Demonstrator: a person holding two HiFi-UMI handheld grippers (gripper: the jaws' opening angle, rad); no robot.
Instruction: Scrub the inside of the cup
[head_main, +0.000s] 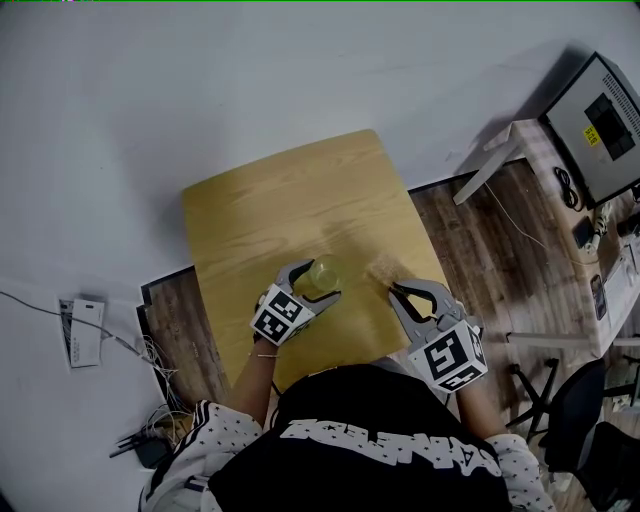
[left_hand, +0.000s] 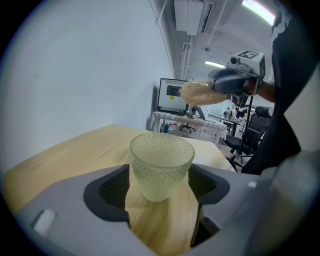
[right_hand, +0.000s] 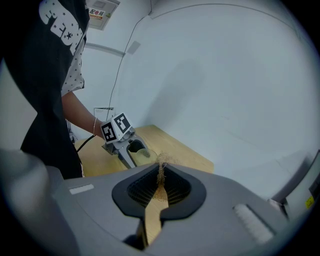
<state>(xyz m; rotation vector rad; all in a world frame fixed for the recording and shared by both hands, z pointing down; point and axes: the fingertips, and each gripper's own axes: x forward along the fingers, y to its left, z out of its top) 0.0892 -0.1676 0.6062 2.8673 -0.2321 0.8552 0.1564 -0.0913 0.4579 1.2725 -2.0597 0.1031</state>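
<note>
My left gripper (left_hand: 160, 192) clamps the dimpled pale-green cup (left_hand: 161, 165); my right gripper (right_hand: 160, 189) pinches a fibrous scrubber (left_hand: 199, 92) flat, above the wooden table (head_main: 290, 200); shirt (head_main: 390, 445) lettering unreadable.

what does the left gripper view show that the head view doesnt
Only the left gripper view: the cup's dotted wall and open mouth, close up between the left gripper's jaws, plus ceiling lights. Only the head view: the whole table outline, the wood floor, floor cables and the person's shirt. Both: the cup, the table, and the right gripper holding a scrubber.
</note>
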